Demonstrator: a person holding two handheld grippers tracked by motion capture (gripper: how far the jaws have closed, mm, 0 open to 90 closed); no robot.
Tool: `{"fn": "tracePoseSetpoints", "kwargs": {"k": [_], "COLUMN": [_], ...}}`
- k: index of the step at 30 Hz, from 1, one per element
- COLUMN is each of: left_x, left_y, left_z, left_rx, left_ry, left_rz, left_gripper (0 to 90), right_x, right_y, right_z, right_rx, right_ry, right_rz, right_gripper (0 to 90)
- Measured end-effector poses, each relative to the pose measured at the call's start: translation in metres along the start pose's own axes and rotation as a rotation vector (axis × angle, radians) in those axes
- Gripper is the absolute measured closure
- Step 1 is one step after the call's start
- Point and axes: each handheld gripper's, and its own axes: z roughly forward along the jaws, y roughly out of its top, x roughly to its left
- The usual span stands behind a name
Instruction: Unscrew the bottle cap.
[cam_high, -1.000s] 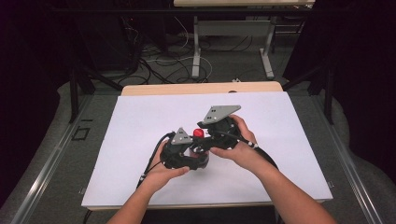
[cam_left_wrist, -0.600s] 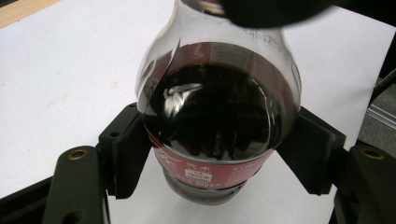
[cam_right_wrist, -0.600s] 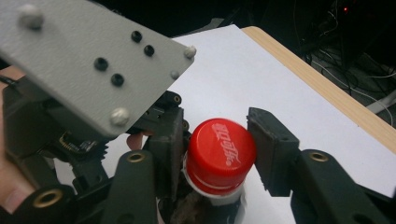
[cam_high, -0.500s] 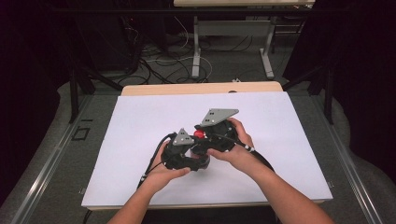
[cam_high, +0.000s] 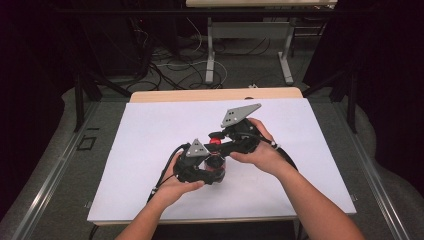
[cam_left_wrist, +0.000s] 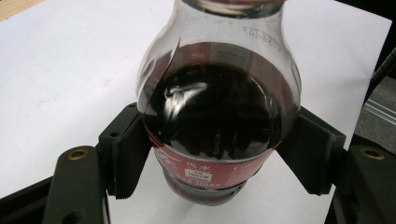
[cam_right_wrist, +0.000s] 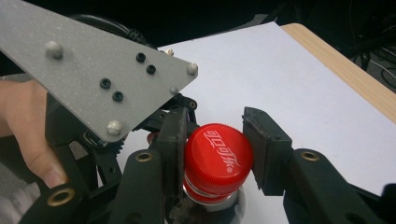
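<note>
**Two grippers on one capped bottle**

Centre of the high view: one clear plastic bottle of dark cola (cam_left_wrist: 217, 116) stands on the white-covered table (cam_high: 150, 130). The left gripper (cam_left_wrist: 217, 154) clamps its fingers (cam_left_wrist: 128, 154) on the body, steadying it. The right gripper (cam_right_wrist: 212, 154), having just closed, pinches the single red screw cap (cam_right_wrist: 217, 151), likely for twisting. Count: two grippers.

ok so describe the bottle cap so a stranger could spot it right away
On the white table, both hands meet at a small bottle of dark cola. The cap tops it, between the right gripper jaws: round, ridged, and the one bright red thing among black parts.
</note>
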Motion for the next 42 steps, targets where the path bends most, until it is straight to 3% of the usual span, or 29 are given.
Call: {"fn": "tracePoseSetpoints", "kwargs": {"k": [29, 42], "left_x": [0.015, 0.023], "left_y": [-0.005, -0.003], "left_z": [-0.005, -0.013], "left_rx": [-0.013, -0.031], "left_ry": [0.024, 0.047], "left_rz": [-0.065, -0.080], "left_gripper": [30.4, 30.4], "right_x": [0.000, 0.000], "right_y": [-0.003, -0.024], "right_z": [-0.010, -0.018], "right_rx": [0.000, 0.013], "right_ry": [-0.044, -0.081], "right_rz": [0.024, 0.067], "right_gripper": [60.4, 60.4]}}
